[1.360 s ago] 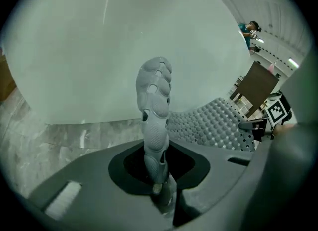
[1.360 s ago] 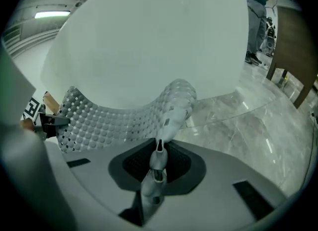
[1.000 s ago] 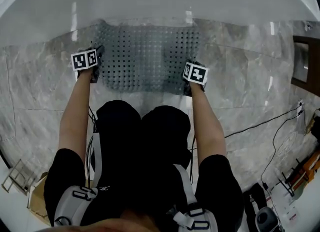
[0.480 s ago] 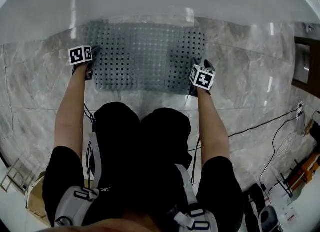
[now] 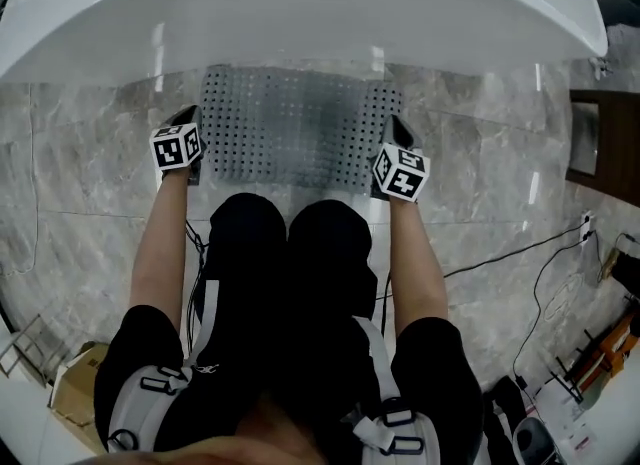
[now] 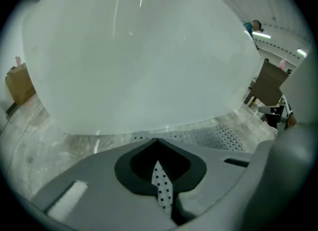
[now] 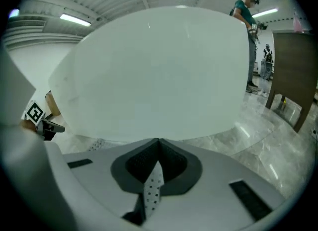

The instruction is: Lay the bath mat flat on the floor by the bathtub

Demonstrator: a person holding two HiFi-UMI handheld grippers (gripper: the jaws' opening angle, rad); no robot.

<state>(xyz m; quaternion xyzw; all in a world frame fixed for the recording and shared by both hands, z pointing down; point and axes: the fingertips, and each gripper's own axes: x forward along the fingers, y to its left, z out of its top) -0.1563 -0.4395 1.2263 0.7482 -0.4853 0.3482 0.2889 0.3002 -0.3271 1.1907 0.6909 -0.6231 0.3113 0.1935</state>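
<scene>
The left tool (image 5: 188,123) clenches the left edge of the mat (image 5: 295,128) — a perforated strip sits pinched between its jaws. The right tool (image 5: 396,135) clamps the right edge likewise. The mat lies spread on the floor (image 5: 80,173) — its far edge just beside the tub (image 5: 300,8).

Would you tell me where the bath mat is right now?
The bath mat lies on the marble floor beside the bathtub, top centre of the head view, its ends pinched by the left gripper and right gripper.
</scene>
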